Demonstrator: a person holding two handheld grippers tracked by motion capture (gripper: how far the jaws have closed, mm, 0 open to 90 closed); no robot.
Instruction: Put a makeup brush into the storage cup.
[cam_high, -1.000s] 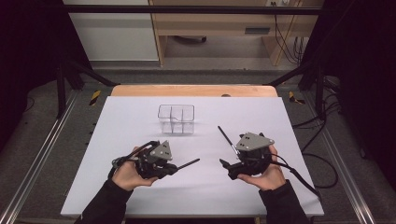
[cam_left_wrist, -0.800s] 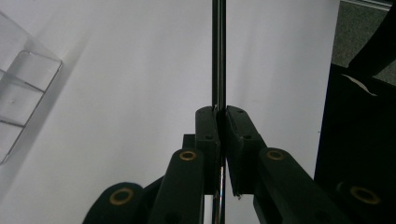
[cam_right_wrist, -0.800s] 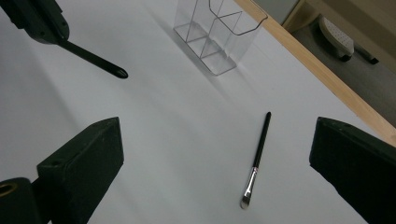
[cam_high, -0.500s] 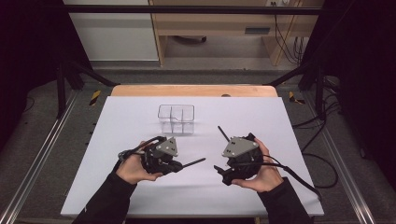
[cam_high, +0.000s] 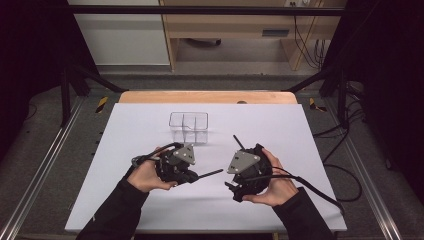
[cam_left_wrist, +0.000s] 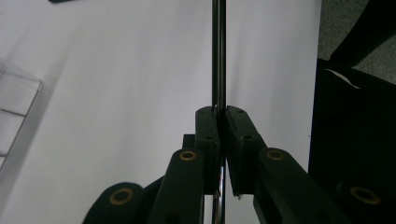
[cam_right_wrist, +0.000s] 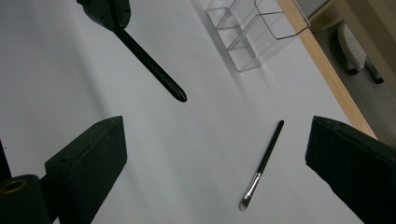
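My left gripper (cam_high: 194, 175) is shut on a thin black stick (cam_high: 211, 173) whose free end points right, toward the right gripper. In the left gripper view the stick (cam_left_wrist: 218, 51) runs straight up from between the closed jaws. My right gripper (cam_high: 241, 166) is held just right of it, with jaws wide open and nothing between them (cam_right_wrist: 217, 128). A slim black brush (cam_right_wrist: 264, 161) with a silver collar lies on the white sheet ahead of the open jaws. In the high view the brush (cam_high: 237, 141) pokes out from behind the right gripper. The held stick (cam_right_wrist: 152, 63) crosses the upper left of the right gripper view.
A clear plastic organiser with compartments (cam_high: 188, 127) stands on the white sheet (cam_high: 310, 145) behind both grippers, seen again as the organiser (cam_right_wrist: 257, 32) and at the left edge (cam_left_wrist: 14, 107). The wooden table edge (cam_high: 205, 97) lies beyond it. Cables trail off to the right.
The right gripper has moved left toward the left gripper and now covers more of the brush on the sheet. The left gripper has stayed nearly in place, still shut on the stick.
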